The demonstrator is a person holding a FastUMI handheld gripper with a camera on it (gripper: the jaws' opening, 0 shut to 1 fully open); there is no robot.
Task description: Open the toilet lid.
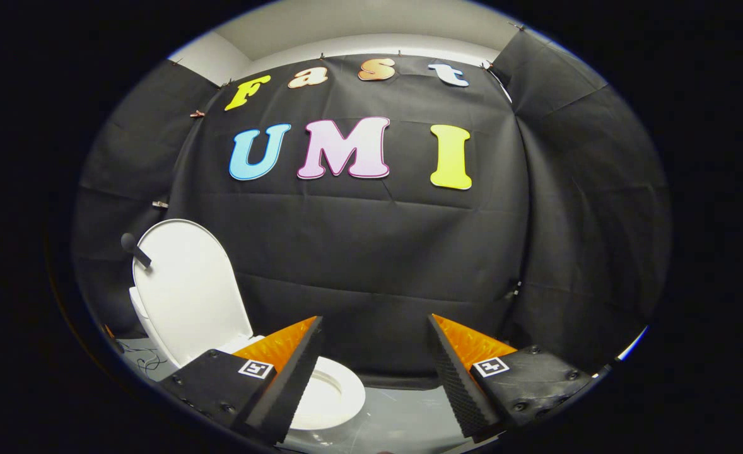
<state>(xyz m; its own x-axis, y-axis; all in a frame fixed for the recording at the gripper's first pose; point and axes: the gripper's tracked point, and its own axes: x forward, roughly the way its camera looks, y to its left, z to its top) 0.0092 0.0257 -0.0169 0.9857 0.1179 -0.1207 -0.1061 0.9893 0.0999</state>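
Note:
A white toilet stands low on the left, beyond and partly behind my left finger. Its lid (188, 287) is raised and stands nearly upright, leaning back toward the booth wall. A short dark handle (135, 247) sticks out from the lid's upper left edge. The white seat ring (340, 392) lies flat below it and shows just right of my left finger (296, 372). My gripper (374, 328) is open, held above and to the right of the toilet. Nothing is between its fingers and neither one touches the lid.
Black cloth walls close the booth behind and on both sides. A grey floor (403, 416) shows between my fingers, to the right of the toilet. Thin dark cables (147, 360) lie on the floor left of the toilet base.

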